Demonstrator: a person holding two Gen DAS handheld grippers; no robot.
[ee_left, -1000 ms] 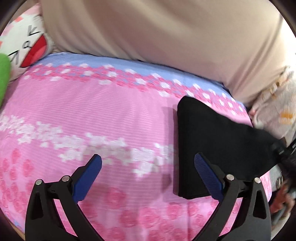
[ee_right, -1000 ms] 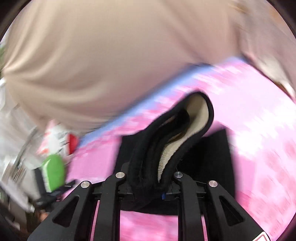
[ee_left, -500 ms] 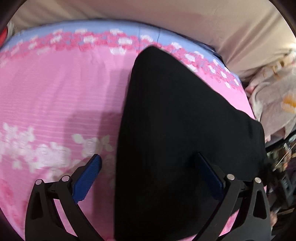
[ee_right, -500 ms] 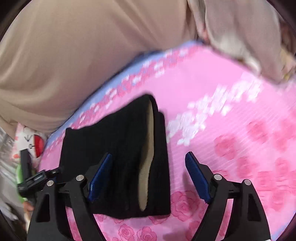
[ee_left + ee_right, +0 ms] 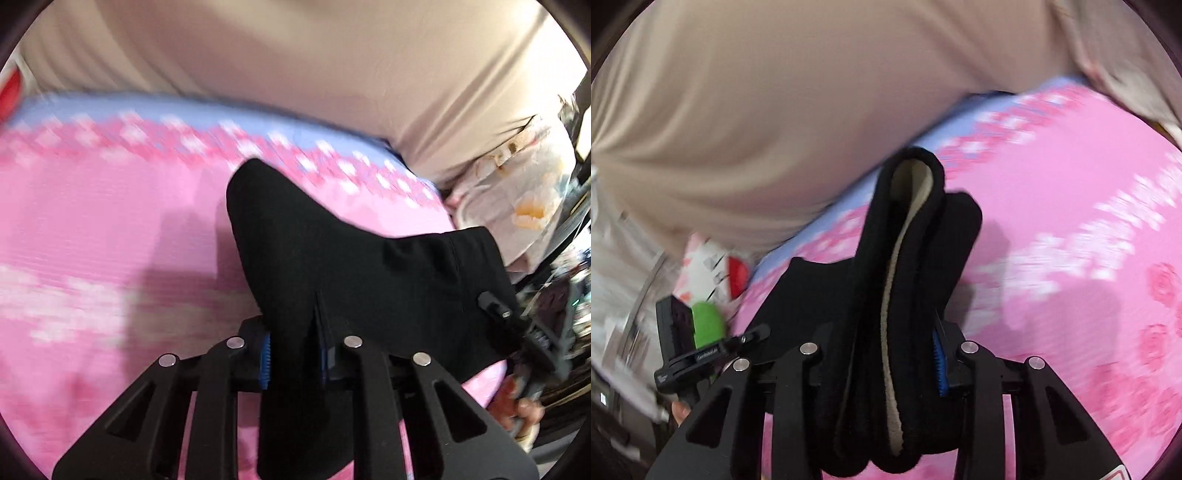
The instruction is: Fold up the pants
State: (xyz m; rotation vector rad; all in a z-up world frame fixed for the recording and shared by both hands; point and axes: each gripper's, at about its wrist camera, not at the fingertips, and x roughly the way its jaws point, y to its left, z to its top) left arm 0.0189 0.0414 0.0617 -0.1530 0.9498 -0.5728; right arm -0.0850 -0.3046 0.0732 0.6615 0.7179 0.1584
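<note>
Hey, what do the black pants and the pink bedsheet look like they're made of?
The black pants look like thick matte knit with a cream, fleecy lining showing at the folded edge, probably fleece-lined. The pink bedsheet looks like thin woven cloth, perhaps cotton, with a printed flower pattern and no sheen; blur hides the weave.

Folded black fleece-lined pants (image 5: 332,266), formerly flat on the pink floral bedsheet (image 5: 92,229) between wide-spread jaws: now pinched at one edge by the closing left hand-held gripper (image 5: 293,356), thick folded end inside the closing right hand-held gripper (image 5: 894,354), raised.
</note>
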